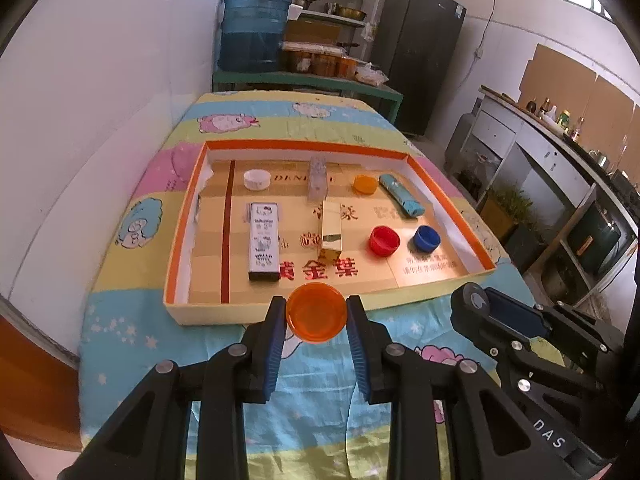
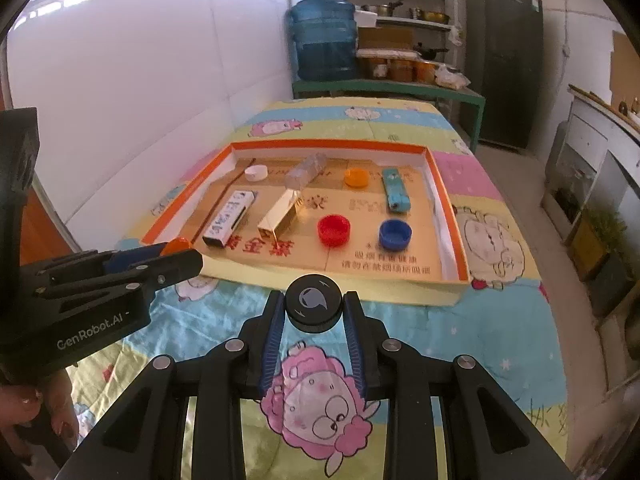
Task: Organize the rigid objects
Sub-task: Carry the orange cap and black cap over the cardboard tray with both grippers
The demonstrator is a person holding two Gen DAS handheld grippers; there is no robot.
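My left gripper [image 1: 317, 312] is shut on a translucent orange lid [image 1: 317, 313], held above the cartoon cloth just short of the near wall of the orange-rimmed tray [image 1: 304, 145]. My right gripper [image 2: 314, 309] is shut on a black cap [image 2: 314, 303], also in front of the tray [image 2: 332, 143]. Inside the tray lie a white cap [image 1: 256, 179], a clear plastic box [image 1: 318, 178], a small orange cap [image 1: 365, 184], a teal lighter [image 1: 401, 194], a Hello Kitty box [image 1: 263, 242], a gold box [image 1: 331, 229], a red cap [image 1: 384, 240] and a blue cap [image 1: 427, 238].
The table with the cartoon cloth [image 2: 500, 312] stands against a white wall [image 1: 100, 120]. Behind it are a blue water jug [image 1: 254, 26], shelves with jars and a dark fridge [image 1: 418, 56]. A counter [image 1: 560, 152] runs along the right. A person's hand [image 2: 36, 412] holds the left gripper's body.
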